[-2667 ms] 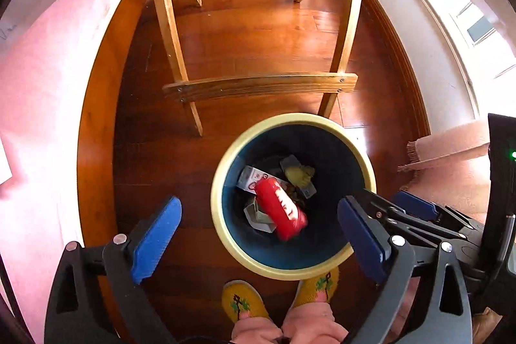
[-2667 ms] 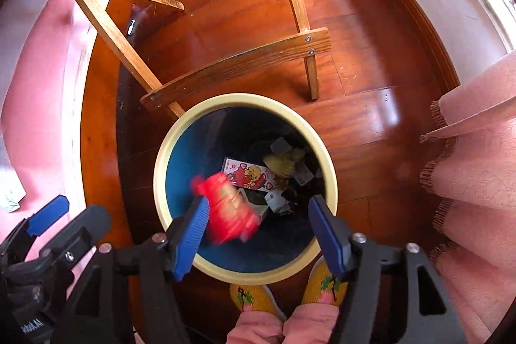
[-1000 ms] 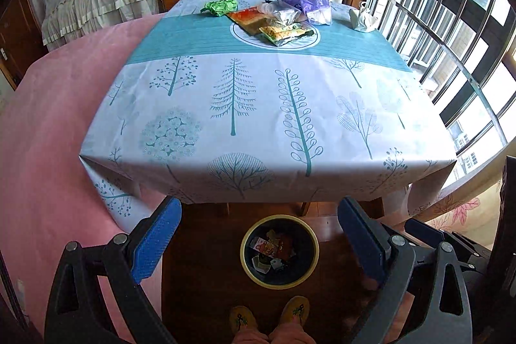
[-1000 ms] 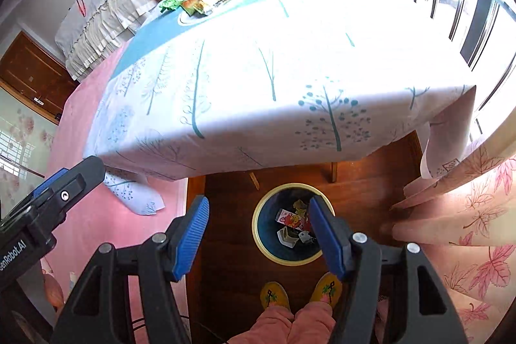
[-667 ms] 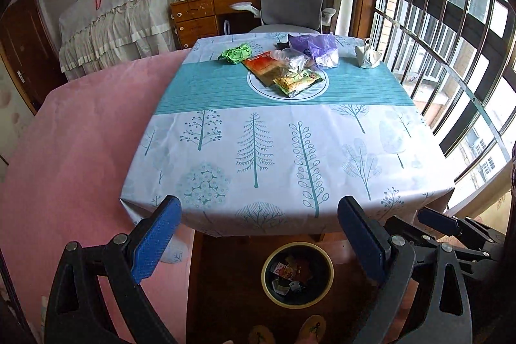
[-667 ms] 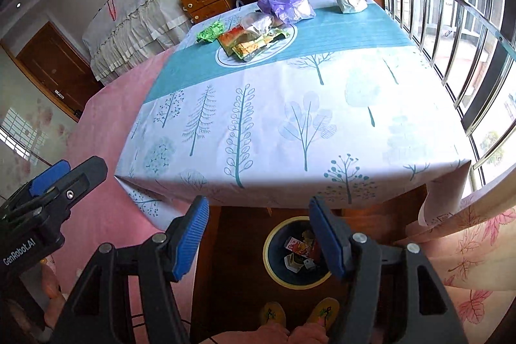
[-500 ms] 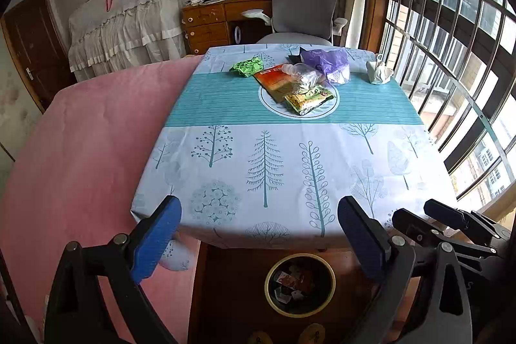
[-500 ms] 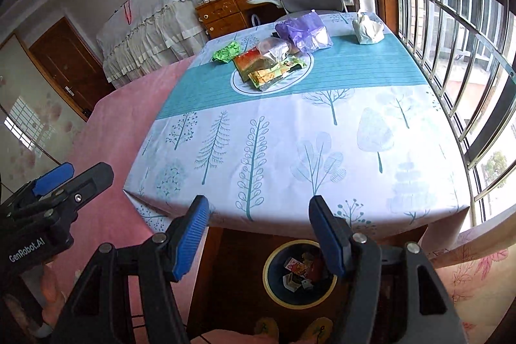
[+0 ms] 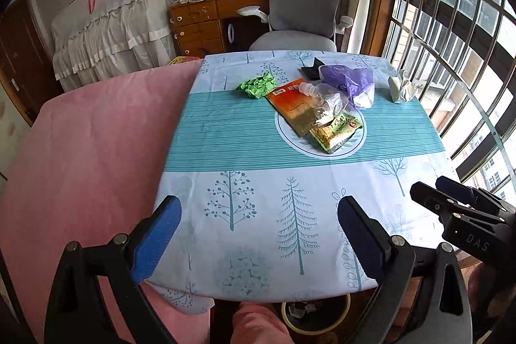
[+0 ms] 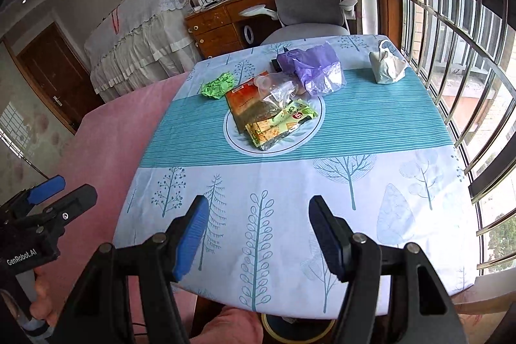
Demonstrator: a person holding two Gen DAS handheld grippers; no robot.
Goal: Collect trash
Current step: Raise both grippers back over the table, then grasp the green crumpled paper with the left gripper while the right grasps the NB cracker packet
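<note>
You hold the left gripper [image 9: 258,234] and right gripper [image 10: 258,234] empty, jaws apart, over the table's [image 9: 322,215] near edge; next, reach for the wrappers [image 9: 317,118] at its centre, bin [image 9: 317,318] below

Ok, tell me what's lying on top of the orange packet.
A clear plastic bottle lies across the orange packet, and a green snack wrapper overlaps its near end. What the packet covers cannot be seen.

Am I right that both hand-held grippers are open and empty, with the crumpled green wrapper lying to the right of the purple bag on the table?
Nearly: the green wrapper lies left of the purple bag, as the left wrist view shows. Both the left hand-held gripper and right hand-held gripper are open and empty.
</note>
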